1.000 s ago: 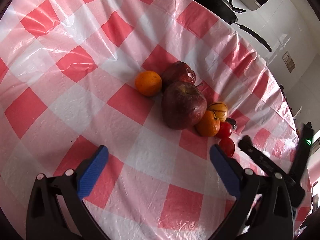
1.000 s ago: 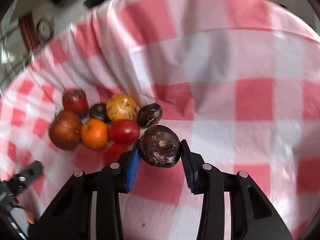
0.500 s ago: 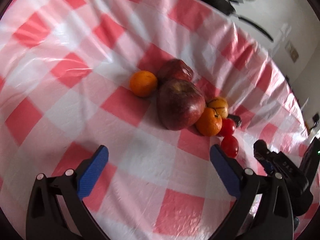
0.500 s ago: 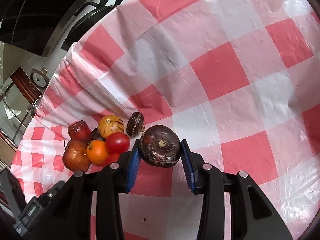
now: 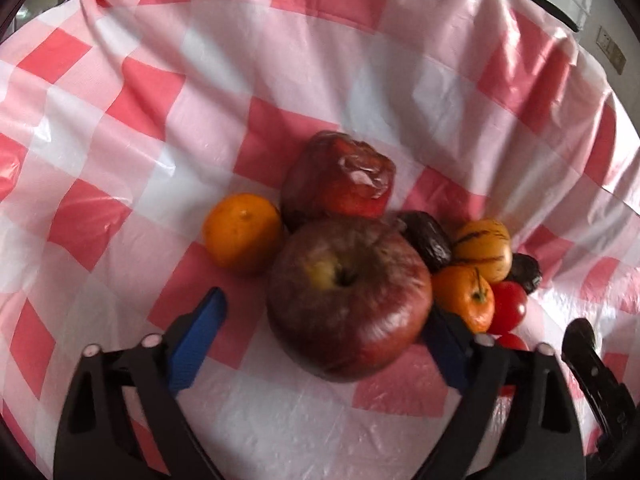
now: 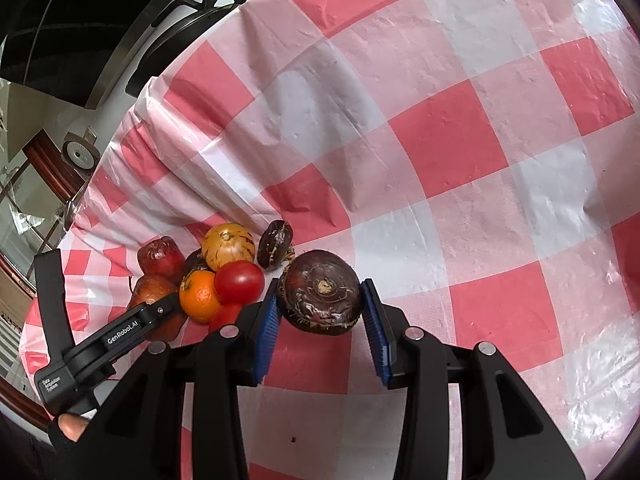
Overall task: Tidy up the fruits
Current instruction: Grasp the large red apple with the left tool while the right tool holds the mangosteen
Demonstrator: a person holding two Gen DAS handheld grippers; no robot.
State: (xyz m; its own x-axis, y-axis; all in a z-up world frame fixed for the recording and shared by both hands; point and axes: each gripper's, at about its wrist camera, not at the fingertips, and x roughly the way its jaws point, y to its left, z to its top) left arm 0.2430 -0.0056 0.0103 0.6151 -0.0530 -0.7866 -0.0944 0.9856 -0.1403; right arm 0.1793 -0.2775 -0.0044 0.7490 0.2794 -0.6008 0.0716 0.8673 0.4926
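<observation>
A large dark-red apple (image 5: 348, 300) lies on the red-and-white checked cloth (image 5: 120, 160), at the front of a fruit cluster. My left gripper (image 5: 324, 306) straddles it with jaws closing. The left pad (image 5: 198, 336) is still apart from the apple, and the right pad (image 5: 444, 344) sits at its side. Behind it lie an orange (image 5: 242, 232), a wrinkled red apple (image 5: 340, 180), a striped yellow fruit (image 5: 484, 250), a tangerine (image 5: 464, 296) and a tomato (image 5: 508, 306). My right gripper (image 6: 320, 316) is shut on a dark brown round fruit (image 6: 322, 298), just right of the cluster (image 6: 224, 276).
A second dark fruit (image 6: 274, 244) lies beside the held one. The cloth drapes over the table edge (image 6: 132, 128) behind the fruit, with a black pan (image 6: 188, 8) beyond. The left gripper's body (image 6: 120, 332) and a fingertip (image 6: 72, 426) show at lower left.
My left gripper has moved forward onto the big apple and its jaws have narrowed around it. The right gripper rolled, then stayed still, holding the dark fruit.
</observation>
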